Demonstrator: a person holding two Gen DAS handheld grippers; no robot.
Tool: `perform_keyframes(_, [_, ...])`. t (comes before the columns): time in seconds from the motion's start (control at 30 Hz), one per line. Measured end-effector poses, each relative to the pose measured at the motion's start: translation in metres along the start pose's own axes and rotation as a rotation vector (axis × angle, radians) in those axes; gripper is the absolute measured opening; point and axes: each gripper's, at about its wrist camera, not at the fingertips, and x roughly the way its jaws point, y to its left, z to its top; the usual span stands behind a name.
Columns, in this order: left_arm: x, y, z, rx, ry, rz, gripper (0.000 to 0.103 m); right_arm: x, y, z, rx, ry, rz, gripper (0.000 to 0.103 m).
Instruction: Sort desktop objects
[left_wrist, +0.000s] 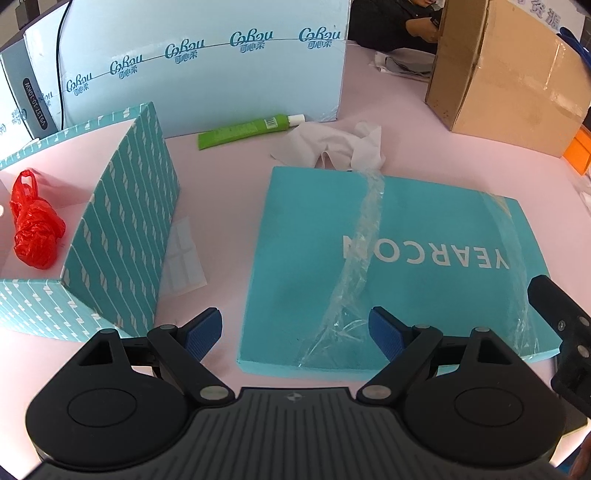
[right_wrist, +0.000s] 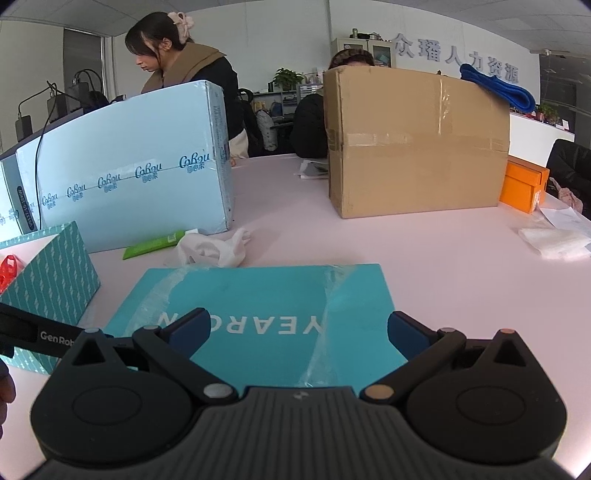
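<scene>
One green tube (left_wrist: 246, 130), one tissue (left_wrist: 332, 146), one red bag (left_wrist: 33, 221); both grippers' fingers wide

Pretty clearly an office: big raised lettering (right_wrist: 456, 55) runs across the back wall, with a glass-front cabinet (right_wrist: 364, 51) and potted plant (right_wrist: 289, 78) below it. Two coworkers sit at the far side of the pale surface (right_wrist: 424, 240), one woman (right_wrist: 173, 51) looking down. Shipping cartons (right_wrist: 417, 144) and chargers with cables (right_wrist: 55, 99) sit around too.
</scene>
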Motion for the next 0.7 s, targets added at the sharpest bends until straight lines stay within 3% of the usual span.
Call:
perform_keyframes(0.27, [0.002,-0.001,0.002,0.002,0.007,0.000,0.085,0.000,0.000,0.000,-0.009,0.006,0.004,0.103])
perform_keyframes(0.7, [0.010,-0.008,0.005,0.019,0.023,0.009,0.085,0.003,-0.005,0.000,-0.013,-0.003,-0.115,0.103])
